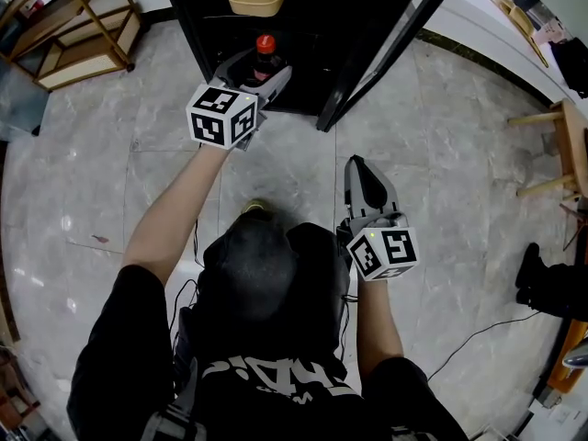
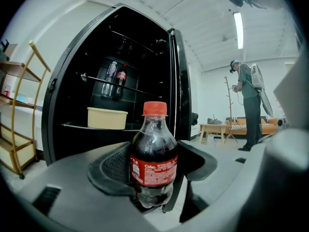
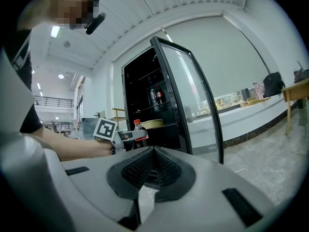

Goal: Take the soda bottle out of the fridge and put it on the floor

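The soda bottle point(image 1: 265, 46), dark cola with a red cap and red label, stands upright between the jaws of my left gripper point(image 1: 260, 70), just in front of the open black fridge point(image 1: 303, 53). In the left gripper view the pads press the bottle point(image 2: 153, 153) from both sides, so the left gripper point(image 2: 154, 175) is shut on it. My right gripper point(image 1: 360, 165) hangs over the floor tiles to the right and nearer me, shut with nothing in it. In the right gripper view, past that gripper point(image 3: 153, 153), the bottle point(image 3: 139, 134) shows beside the fridge.
The fridge door point(image 1: 386, 49) stands open toward the right. A pale yellow tub point(image 2: 107, 118) sits on a fridge shelf, with two more bottles point(image 2: 116, 79) above. A wooden rack point(image 1: 73, 26) stands left, a stool point(image 1: 560, 145) right. Another person point(image 2: 248, 105) stands far off.
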A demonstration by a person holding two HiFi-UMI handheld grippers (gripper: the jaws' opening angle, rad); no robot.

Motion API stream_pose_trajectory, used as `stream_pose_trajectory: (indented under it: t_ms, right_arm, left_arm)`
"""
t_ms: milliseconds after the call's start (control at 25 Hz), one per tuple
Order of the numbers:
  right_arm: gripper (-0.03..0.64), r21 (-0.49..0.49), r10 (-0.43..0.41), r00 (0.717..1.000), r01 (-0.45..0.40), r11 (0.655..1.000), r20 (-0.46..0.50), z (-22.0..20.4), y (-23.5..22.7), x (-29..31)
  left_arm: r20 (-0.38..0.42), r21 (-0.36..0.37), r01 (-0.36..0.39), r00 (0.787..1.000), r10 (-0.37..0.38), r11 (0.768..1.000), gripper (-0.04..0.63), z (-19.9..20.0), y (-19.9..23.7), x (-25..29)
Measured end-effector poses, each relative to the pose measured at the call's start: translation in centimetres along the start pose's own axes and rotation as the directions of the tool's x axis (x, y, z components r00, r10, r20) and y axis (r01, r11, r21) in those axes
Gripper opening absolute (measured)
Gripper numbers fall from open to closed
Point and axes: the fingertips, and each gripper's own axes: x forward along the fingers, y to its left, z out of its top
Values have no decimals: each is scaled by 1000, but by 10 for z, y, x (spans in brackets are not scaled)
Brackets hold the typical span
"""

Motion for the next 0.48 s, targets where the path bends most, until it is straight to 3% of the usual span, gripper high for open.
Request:
stream_pose_trajectory:
  t_ms: [480]
  right_arm:
    - [21, -28, -30, 999, 29, 999, -15, -39, -17, -6]
  left_arm:
    - [-60, -18, -14, 998, 13, 1000, 299, -130, -11, -2]
